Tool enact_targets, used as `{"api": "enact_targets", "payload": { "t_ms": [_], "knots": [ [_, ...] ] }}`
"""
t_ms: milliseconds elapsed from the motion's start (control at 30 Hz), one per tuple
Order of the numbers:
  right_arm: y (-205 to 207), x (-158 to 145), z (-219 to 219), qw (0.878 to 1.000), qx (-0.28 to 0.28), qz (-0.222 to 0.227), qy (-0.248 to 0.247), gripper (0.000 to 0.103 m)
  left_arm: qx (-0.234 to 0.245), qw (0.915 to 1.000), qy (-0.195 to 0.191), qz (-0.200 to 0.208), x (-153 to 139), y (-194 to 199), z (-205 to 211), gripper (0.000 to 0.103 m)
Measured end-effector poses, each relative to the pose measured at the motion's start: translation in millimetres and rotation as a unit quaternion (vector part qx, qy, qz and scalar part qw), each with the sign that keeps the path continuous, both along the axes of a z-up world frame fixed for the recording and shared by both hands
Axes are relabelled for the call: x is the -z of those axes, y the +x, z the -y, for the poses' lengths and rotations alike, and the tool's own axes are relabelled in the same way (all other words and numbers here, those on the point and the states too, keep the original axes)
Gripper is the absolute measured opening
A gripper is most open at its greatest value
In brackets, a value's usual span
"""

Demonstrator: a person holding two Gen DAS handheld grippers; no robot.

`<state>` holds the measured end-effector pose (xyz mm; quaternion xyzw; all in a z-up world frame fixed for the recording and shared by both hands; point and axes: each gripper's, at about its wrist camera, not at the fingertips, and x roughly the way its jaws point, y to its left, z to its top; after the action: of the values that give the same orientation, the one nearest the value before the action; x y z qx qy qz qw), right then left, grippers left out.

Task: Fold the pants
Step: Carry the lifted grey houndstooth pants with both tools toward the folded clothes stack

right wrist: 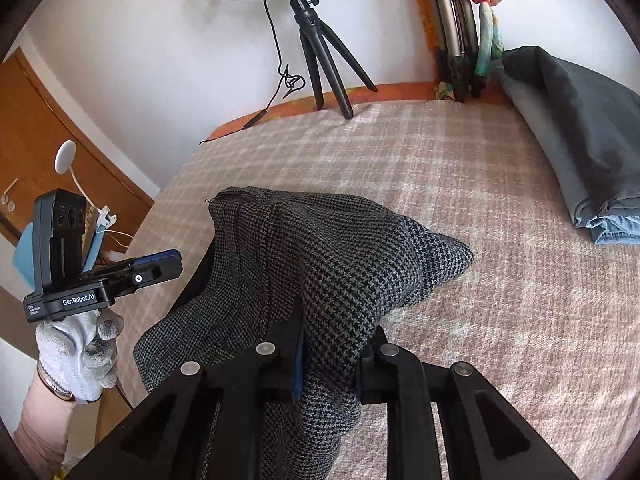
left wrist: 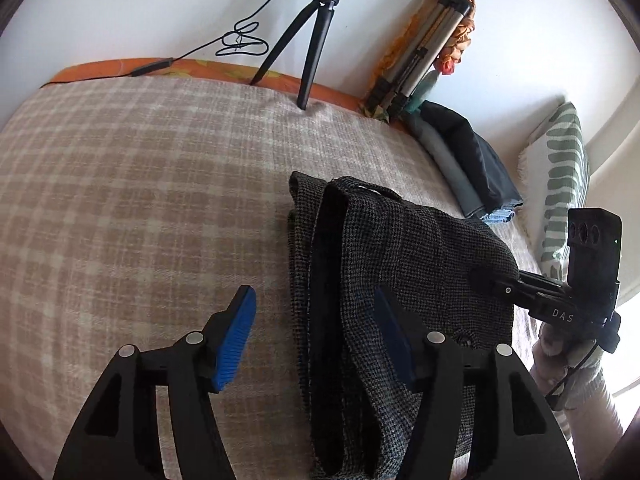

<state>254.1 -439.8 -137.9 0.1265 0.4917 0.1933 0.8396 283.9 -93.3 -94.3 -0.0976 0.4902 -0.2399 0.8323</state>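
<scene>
Dark houndstooth pants (left wrist: pixel 404 280) lie bunched on the checked bedspread (left wrist: pixel 140 200), lifted at the near end. My left gripper (left wrist: pixel 316 336) is open; its left pad is over bare bedspread and its right pad is beside the fabric's folded edge. It also shows in the right wrist view (right wrist: pixel 160 266), apart from the cloth. My right gripper (right wrist: pixel 328 364) is shut on the pants (right wrist: pixel 320 264), with fabric draped over its fingers. In the left wrist view the right gripper (left wrist: pixel 484 276) reaches into the pants from the right.
A stack of folded dark and blue clothes (right wrist: pixel 580 140) lies at the bed's far right. A ring-light tripod (left wrist: pixel 308 44) and a folded tripod (left wrist: pixel 420 52) stand at the far edge by the wall. A striped pillow (left wrist: pixel 564 184) lies at the right. A wooden door (right wrist: pixel 60 152) is at the left.
</scene>
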Motion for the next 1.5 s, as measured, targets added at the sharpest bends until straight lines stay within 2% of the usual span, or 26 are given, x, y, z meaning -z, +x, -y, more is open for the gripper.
{"api": "enact_targets", "payload": {
  "t_ms": [33, 100, 167, 233, 267, 367, 433, 567, 600, 633, 667, 700, 733, 800, 900, 1000, 1167, 1400, 1500],
  "knots": [
    [0.4, 1.7, 1.1, 1.0, -0.002, -0.001, 0.003, 0.024, -0.001, 0.9999, -0.004, -0.01, 3.4, 3.0, -3.8, 0.061],
    [2.4, 6.1, 5.0, 1.0, -0.001, -0.007, 0.008, 0.04, -0.004, 0.9995, -0.018, -0.025, 8.3, 7.4, -5.9, 0.061],
    [0.1, 11.6, 9.4, 1.0, 0.002, -0.021, 0.019, 0.048, 0.001, 0.9989, -0.033, -0.032, 10.9, 9.1, -2.5, 0.061],
    [-1.4, 19.4, 12.5, 0.999, 0.003, -0.031, 0.024, 0.056, 0.011, 0.9983, -0.038, -0.044, 17.2, 12.1, 6.5, 0.061],
    [-2.2, 23.8, 14.3, 0.999, 0.006, -0.035, 0.025, 0.063, 0.016, 0.9978, -0.036, -0.054, 22.1, 13.0, 10.8, 0.061],
    [-2.1, 36.7, 20.0, 0.998, 0.01, -0.046, 0.047, 0.065, 0.029, 0.9969, -0.015, -0.072, 39.3, 15.4, 23.3, 0.061],
    [-1.9, 45.1, 23.5, 0.996, 0.014, -0.055, 0.069, 0.065, 0.029, 0.997, -0.033, -0.063, 41.5, 14.3, 22.0, 0.065],
    [-1.2, 48.6, 23.1, 0.995, 0.01, -0.044, 0.093, 0.066, 0.016, 0.9936, -0.089, -0.068, 47.2, 20.6, 12.6, 0.062],
    [0.5, 49.4, 20.7, 0.994, 0.006, -0.046, 0.1, 0.064, 0.015, 0.9932, -0.095, -0.065, 47.6, 21.5, 12.6, 0.062],
    [2.6, 50.1, 17.1, 0.994, 0.002, -0.047, 0.104, 0.061, 0.018, 0.993, -0.095, -0.067, 48.9, 22.4, 15.0, 0.045],
    [4.8, 50.8, 12.1, 0.993, -0.005, -0.05, 0.106, 0.052, 0.025, 0.9924, -0.096, -0.073, 52.4, 23.8, 19.6, 0.034],
    [7.1, 52.3, 6.0, 0.992, -0.015, -0.056, 0.11, 0.041, 0.022, 0.9931, -0.094, -0.067, 52.8, 22.7, 21.8, 0.033],
    [8.4, 52.7, -0.1, 0.992, -0.017, -0.058, 0.106, 0.04, 0.024, 0.994, -0.087, -0.061, 51.3, 22.4, 25.7, 0.028],
    [7.8, 45.9, -11.0, 0.995, -0.021, -0.042, 0.083, 0.029, 0.028, 0.996, -0.071, -0.047, 46.5, 19.7, 29.1, 0.025],
    [2.8, 31.3, -20.8, 0.998, -0.025, -0.021, 0.05, 0.019, 0.021, 0.9976, -0.06, -0.027, 37.5, 13.7, 29.5, 0.021],
    [-8.0, 12.0, -29.6, 0.999, -0.034, 0.009, 0.012, 0.015, 0.014, 0.9985, -0.052, 0.004, 23.3, 3.6, 30.7, 0.018],
    [-34.9, -31.2, -40.8, 0.996, -0.051, 0.069, -0.04, 0.014, 0.008, 0.9966, -0.041, 0.071, -14.1, -23.0, 28.4, 0.016],
    [-67.8, -96.9, -44.1, 0.986, -0.052, 0.147, -0.062, 0.012, 0.006, 0.9887, -0.045, 0.143, -61.6, -57.2, 26.0, 0.015],
    [-81.4, -120.7, -50.4, 0.978, -0.057, 0.179, -0.088, 0.012, 0.003, 0.9846, -0.051, 0.167, -78.6, -68.0, 28.2, 0.015]
  ]
}}
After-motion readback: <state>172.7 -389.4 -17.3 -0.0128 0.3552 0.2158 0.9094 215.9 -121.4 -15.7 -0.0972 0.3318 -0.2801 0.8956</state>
